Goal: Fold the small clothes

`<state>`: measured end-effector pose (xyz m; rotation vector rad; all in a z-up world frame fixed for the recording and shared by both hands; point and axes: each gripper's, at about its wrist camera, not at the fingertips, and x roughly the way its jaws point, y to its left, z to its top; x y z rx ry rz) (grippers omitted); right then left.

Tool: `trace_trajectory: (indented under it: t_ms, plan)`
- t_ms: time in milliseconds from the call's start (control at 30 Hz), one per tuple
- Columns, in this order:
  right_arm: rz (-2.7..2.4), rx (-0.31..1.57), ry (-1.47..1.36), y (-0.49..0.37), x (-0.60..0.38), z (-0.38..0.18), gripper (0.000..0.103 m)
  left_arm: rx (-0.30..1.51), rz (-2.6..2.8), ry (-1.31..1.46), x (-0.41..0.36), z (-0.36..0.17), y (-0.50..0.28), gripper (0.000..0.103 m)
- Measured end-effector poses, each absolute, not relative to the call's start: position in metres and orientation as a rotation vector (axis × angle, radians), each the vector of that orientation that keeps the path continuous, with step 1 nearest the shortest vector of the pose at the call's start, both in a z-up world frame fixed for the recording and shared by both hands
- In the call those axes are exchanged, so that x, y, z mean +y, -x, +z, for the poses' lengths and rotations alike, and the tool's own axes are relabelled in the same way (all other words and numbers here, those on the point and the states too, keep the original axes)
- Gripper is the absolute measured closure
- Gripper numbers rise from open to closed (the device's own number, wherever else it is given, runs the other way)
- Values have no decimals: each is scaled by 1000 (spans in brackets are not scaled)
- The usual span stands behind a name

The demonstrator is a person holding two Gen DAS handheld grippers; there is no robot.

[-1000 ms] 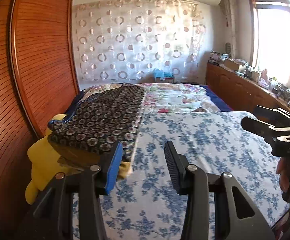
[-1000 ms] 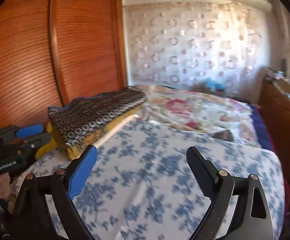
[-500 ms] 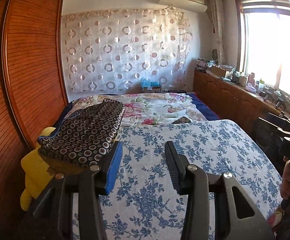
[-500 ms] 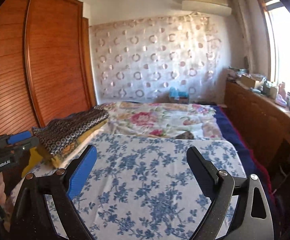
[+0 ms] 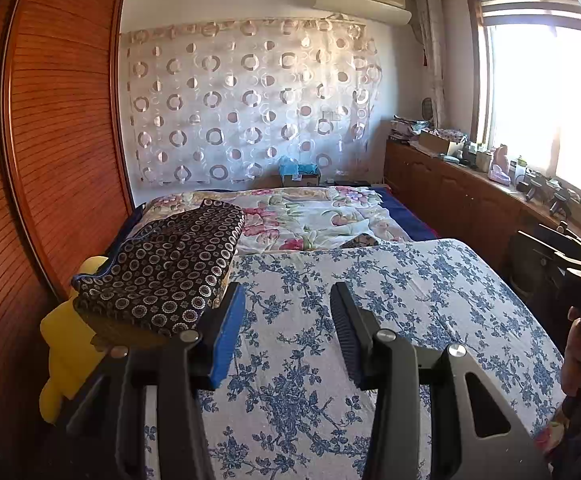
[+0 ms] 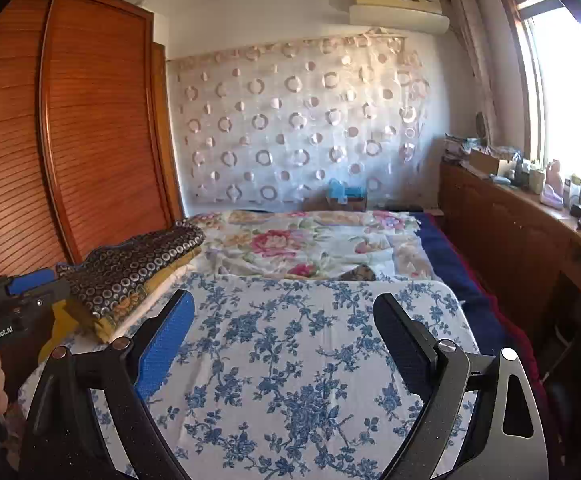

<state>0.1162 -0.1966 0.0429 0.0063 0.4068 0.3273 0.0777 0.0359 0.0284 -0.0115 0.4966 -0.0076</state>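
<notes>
Folded clothes [image 5: 166, 268] in stack at left edge of bed, dark ring-patterned piece on top, yellow piece [image 6: 106, 320] under it. We hold left gripper [image 5: 286, 324] above blue-flowered sheet [image 5: 390, 280], fingers partly apart, gripping nothing. We hold right gripper [image 6: 286, 344] above same sheet, fingers spread wide, gripping nothing. Stack just left of our left gripper.

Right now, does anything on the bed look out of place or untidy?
Mostly tidy. The dark circle-patterned folded cloth sits neatly on a yellow item at the left edge. Only the floral quilt behind the blue flowered sheet lies rumpled. Both tools are open and empty.
</notes>
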Motion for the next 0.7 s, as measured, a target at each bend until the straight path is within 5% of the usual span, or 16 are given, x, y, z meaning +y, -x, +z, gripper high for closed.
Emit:
trace_trajectory:
  t_ms: [700]
  plan:
    - [321,406,0,-116,-195,43,10,490,-12,12,35,30,-74,58]
